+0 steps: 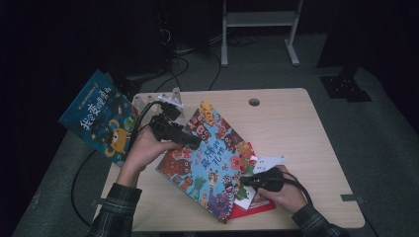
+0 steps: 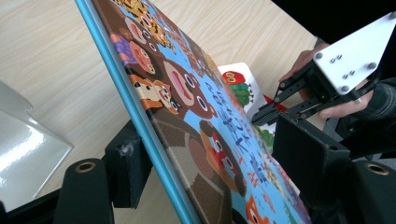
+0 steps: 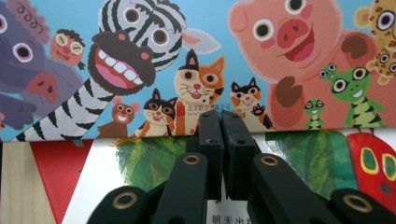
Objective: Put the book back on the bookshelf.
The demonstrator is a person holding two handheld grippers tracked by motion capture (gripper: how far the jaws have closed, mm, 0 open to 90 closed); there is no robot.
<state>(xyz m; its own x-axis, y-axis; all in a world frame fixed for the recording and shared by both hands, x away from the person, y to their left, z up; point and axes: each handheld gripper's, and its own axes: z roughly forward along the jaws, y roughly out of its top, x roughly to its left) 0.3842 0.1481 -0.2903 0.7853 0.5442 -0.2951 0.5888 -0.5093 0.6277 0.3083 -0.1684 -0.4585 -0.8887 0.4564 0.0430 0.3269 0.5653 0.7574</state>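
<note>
A large picture book with cartoon animals (image 1: 212, 158) lies slanted across the table, its left edge raised. My left gripper (image 1: 190, 140) is shut on that raised edge; in the left gripper view the blue-edged book (image 2: 187, 93) stands tilted between the jaws of my left gripper (image 2: 215, 154). Under the book's near right corner lies a white and red caterpillar book (image 1: 267, 163). My right gripper (image 1: 245, 181) is shut with nothing seen between its jaws. In the right gripper view my right gripper (image 3: 219, 121) has its tips at the animal book's (image 3: 196, 56) lower edge, over the caterpillar book (image 3: 154, 158).
A blue book (image 1: 99, 116) leans at the table's far left corner beside a pale book stand (image 1: 170, 98). The wooden table (image 1: 296, 128) has a cable hole (image 1: 254, 102) near its back edge. A metal frame (image 1: 259, 19) stands on the floor behind.
</note>
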